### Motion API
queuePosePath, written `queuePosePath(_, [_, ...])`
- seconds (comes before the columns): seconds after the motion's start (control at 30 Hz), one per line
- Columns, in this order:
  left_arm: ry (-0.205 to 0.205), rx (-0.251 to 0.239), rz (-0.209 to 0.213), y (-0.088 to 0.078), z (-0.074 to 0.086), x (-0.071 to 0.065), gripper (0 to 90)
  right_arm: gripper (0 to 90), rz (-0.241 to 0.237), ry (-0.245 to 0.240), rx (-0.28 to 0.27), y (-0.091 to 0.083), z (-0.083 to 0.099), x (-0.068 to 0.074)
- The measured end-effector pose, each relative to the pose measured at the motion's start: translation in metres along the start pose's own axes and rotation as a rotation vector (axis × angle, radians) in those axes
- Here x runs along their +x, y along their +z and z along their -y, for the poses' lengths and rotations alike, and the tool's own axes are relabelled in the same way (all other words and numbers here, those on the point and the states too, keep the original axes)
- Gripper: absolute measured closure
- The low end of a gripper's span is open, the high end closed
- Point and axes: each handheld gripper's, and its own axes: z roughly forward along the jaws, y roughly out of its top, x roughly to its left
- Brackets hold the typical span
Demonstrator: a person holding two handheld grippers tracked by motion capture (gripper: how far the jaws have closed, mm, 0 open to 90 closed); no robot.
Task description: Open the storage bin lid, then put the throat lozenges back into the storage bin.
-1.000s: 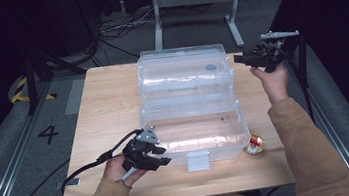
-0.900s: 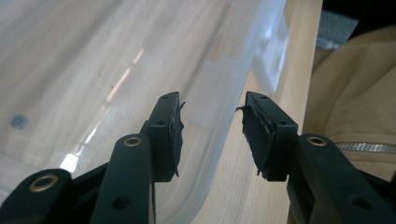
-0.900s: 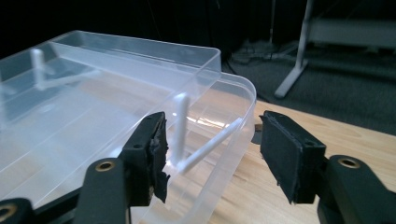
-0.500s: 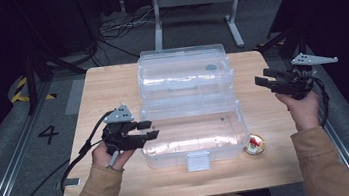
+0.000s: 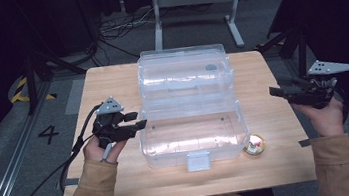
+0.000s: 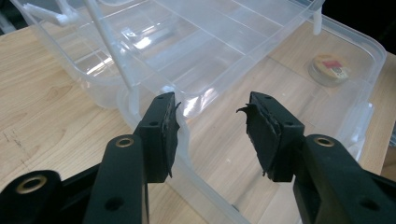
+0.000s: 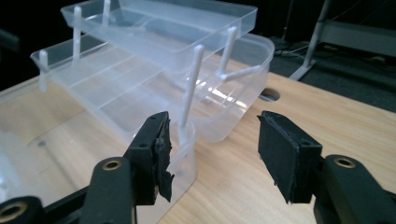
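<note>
- One clear plastic box [image 5: 191, 131], standing open on the wood.
- Two clear trays [image 5: 184, 71] fanned out above and behind the bottom tub, stepped one over the other.
- One white latch [image 5: 196, 162] at the box's near edge.
- One small round tin [image 5: 255, 144] with a red and white top, lying just beside the box's near right corner.
- One wooden table [image 5: 276, 166].
- Two handheld grippers: left gripper [image 5: 136, 121] and right gripper [image 5: 275, 91], each with two black jaws standing apart, nothing between the pads.
- Two grey three-cornered plates, one atop each gripper.
- Two hands, two tan sleeves [image 5: 93, 193].
- One painted numeral 4 [image 5: 48, 134] on the floor.
</note>
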Motion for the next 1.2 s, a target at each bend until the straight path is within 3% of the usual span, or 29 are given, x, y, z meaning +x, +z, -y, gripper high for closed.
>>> queuePosePath(0.23, [-0.039,-0.011,-0.015,-0.007,0.001,0.011,52.5,38.7,-0.031,-0.026,0.1,0.0,-0.001,0.01])
queuePosePath(0.27, [-0.049,-0.017,-0.016,-0.008,0.002,0.014,52.5,38.7,-0.031,-0.026,0.1,0.0,-0.001,0.01])
queuePosePath(0.47, [-0.067,-0.017,-0.034,-0.012,0.005,0.02,53.1,37.1,0.008,-0.046,0.231,0.004,0.0,0.018])
queuePosePath(0.73, [-0.093,-0.018,-0.076,-0.014,0.009,0.028,54.7,38.9,-0.014,-0.065,0.348,0.014,0.003,0.024])
queuePosePath(0.83, [-0.101,-0.02,-0.073,-0.015,0.009,0.03,55.5,40.0,-0.017,-0.071,0.374,0.017,0.004,0.026])
queuePosePath(0.9, [-0.144,-0.035,-0.063,-0.016,0.011,0.031,54.8,40.0,-0.027,-0.077,0.399,0.019,0.005,0.027])
queuePosePath(0.93, [-0.147,-0.033,-0.059,-0.016,0.011,0.032,54.5,39.9,-0.03,-0.083,0.409,0.02,0.006,0.028])
queuePosePath(1.2, [-0.124,-0.015,-0.096,-0.017,0.013,0.034,54.8,37.6,-0.074,-0.086,0.45,0.03,0.01,0.03])
